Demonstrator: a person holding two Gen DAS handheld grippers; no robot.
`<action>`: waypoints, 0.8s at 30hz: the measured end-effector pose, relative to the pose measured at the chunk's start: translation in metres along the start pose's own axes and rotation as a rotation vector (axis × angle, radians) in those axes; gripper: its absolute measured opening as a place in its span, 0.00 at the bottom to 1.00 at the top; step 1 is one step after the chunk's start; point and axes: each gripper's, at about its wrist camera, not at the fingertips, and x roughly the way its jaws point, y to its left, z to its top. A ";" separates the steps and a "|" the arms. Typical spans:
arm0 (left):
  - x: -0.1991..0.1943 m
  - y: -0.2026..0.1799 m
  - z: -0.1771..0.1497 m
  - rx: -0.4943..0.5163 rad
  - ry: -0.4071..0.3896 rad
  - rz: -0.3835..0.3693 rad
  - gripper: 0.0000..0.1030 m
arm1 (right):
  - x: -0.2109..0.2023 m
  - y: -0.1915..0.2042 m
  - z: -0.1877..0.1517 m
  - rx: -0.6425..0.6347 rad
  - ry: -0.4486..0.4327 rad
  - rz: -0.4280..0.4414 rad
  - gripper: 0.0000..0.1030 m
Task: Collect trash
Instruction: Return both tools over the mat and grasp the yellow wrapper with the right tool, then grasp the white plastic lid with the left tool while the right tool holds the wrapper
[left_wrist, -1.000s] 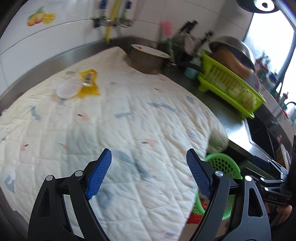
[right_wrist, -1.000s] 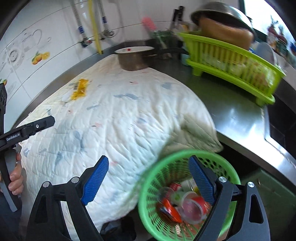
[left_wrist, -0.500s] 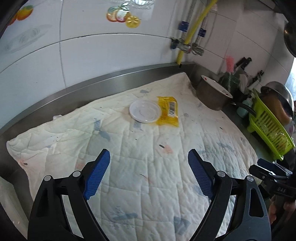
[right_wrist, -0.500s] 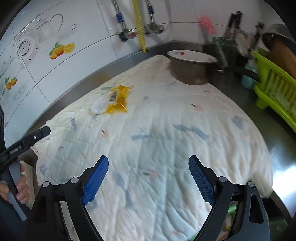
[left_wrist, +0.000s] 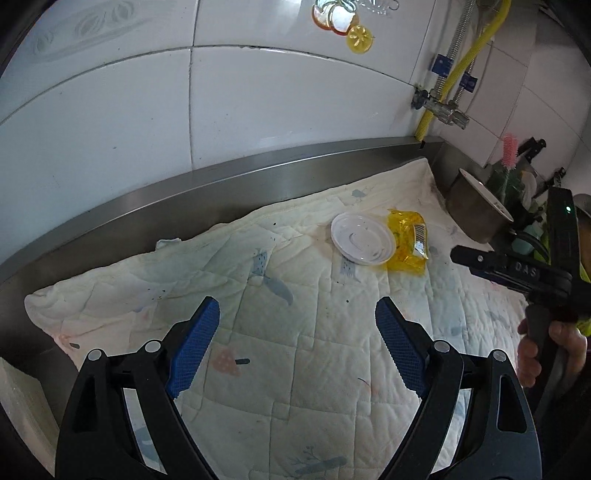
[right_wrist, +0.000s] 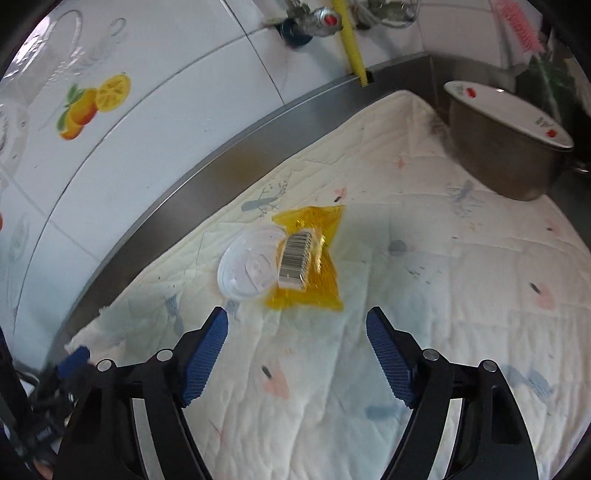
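A yellow wrapper (right_wrist: 308, 258) with a barcode label lies on the white quilted cloth (right_wrist: 424, 295), partly over a round white plastic lid (right_wrist: 245, 267). Both also show in the left wrist view, the lid (left_wrist: 362, 238) left of the wrapper (left_wrist: 408, 240). My right gripper (right_wrist: 297, 345) hovers just short of the wrapper; its jaws are closing, with only bare cloth between them. My left gripper (left_wrist: 297, 341) is open above the cloth, well short of the lid, with nothing in it. The right gripper's body (left_wrist: 517, 273) and the hand holding it appear at the right of the left wrist view.
A metal pot with a white lid (right_wrist: 509, 140) stands at the cloth's far right corner. A steel backsplash (left_wrist: 221, 188) and tiled wall run behind the cloth, with a yellow hose (right_wrist: 352, 37) and valves above. Utensils and a pink brush (left_wrist: 509, 147) crowd the far right.
Both grippers have swung left, away from the green basket and dish rack, toward the wrapper and lid near the wall. The right gripper has come much closer to them and its jaws have narrowed slightly.
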 end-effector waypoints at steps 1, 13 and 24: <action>0.003 0.002 0.000 -0.001 0.005 0.002 0.83 | 0.009 0.001 0.005 -0.001 0.003 0.002 0.73; 0.034 0.002 0.013 -0.014 0.037 -0.022 0.81 | 0.078 -0.009 0.032 0.050 0.098 -0.050 0.39; 0.095 -0.024 0.033 -0.033 0.122 -0.140 0.59 | 0.027 -0.031 0.013 0.003 0.032 -0.074 0.21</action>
